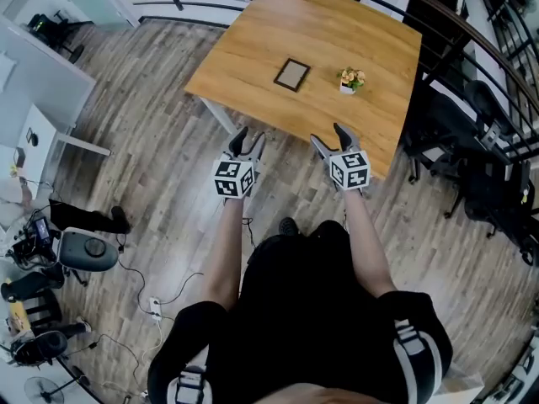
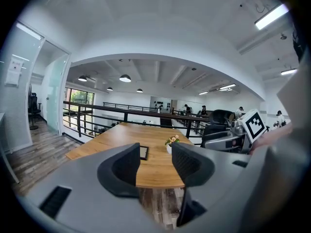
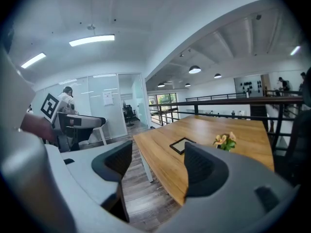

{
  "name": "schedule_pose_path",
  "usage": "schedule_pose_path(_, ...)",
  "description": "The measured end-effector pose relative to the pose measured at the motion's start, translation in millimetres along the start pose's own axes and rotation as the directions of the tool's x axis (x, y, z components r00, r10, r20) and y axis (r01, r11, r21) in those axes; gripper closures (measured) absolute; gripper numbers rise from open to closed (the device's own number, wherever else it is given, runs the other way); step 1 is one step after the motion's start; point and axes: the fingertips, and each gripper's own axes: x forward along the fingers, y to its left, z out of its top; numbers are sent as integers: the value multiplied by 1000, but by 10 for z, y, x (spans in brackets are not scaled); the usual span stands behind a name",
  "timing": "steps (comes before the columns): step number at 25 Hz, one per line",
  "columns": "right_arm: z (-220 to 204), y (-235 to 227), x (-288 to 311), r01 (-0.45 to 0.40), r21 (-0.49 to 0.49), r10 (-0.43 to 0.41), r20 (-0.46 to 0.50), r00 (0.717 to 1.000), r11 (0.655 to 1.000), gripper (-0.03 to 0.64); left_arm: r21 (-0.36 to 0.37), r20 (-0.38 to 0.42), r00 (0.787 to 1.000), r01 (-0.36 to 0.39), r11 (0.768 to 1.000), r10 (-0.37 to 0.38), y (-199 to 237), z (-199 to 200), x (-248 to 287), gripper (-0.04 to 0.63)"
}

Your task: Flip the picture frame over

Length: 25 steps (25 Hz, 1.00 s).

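Flat rectangular picture frame (image 1: 291,74) (dark-rimmed) on woodgrain table (image 1: 253,49)

No legible txt or nos.; paper notice (image 3: 108,98) on glass partition (image 3: 92,93) too blurry.

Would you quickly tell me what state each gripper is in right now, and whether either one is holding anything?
Left gripper: open, holding nothing.
Right gripper: open, holding nothing.
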Motion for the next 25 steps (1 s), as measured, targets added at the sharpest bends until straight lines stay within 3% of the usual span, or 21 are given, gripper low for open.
schedule_pose_path(12, 83, -63, 317, 14, 7, -14, -21, 1000, 1000, 288, -21, -22, 1000, 16, 1000, -16, 254, -24, 229, 391)
schedule_pose_path(25, 198, -488, 1200, -44, 27, 45, -62, 997, 999, 290, -45, -62, 997, -47, 998, 45, 774, 33, 966, 391)
